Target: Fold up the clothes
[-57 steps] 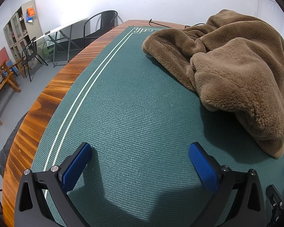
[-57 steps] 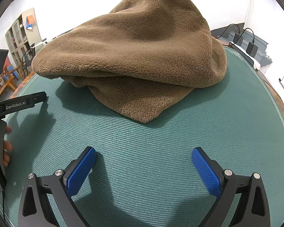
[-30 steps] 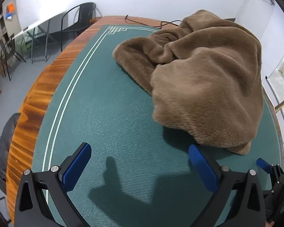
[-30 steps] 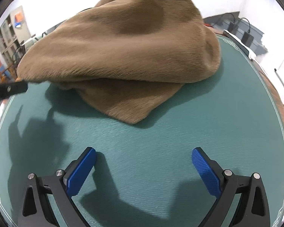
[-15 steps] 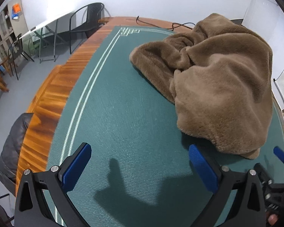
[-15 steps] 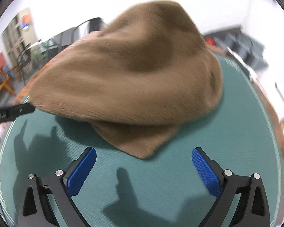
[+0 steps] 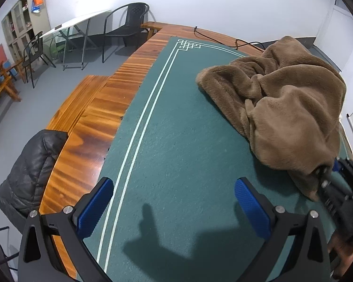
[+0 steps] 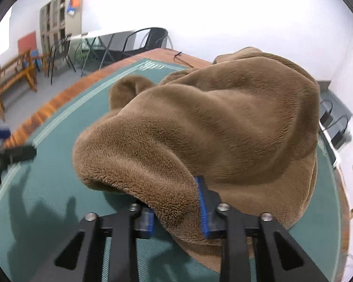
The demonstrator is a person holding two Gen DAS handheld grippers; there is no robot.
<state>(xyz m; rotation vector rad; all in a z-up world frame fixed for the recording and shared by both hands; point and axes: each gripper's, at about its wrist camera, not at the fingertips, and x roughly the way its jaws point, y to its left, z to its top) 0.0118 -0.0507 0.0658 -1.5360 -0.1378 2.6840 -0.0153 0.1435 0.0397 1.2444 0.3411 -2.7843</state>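
**A:** Where does the garment lie from each gripper?

**B:** A fluffy brown fleece garment (image 7: 291,108) sits in a crumpled heap on a dark green table mat with pale border lines (image 7: 176,141), over a polished wooden table (image 7: 82,141). From the left hand-held gripper with blue pads (image 7: 174,208), the heap is ahead and off to the right, well apart from its fingers. Those jaws stand wide with only bare mat between them.

**A:** And the right one?

**B:** The right hand-held gripper (image 8: 176,211) is at the heap's near edge. Its jaws are closing, narrow now, with a thick rolled edge of the fleece pinched between the blue pads (image 8: 203,211). The rest of the garment mounds up and away ahead of it.

**A:** Which hand is nearer, then?

**B:** The right, plainly; it already has cloth. In the left wrist view the right gripper shows at the far right, blurred, at the heap's near corner.

**A:** Does the heap have a long axis?

**B:** Roughly, running away from both grippers toward the far end of the mat. Where a sleeve or hem lies I cannot tell. The left would probably need to reach rightward and forward for a second edge.
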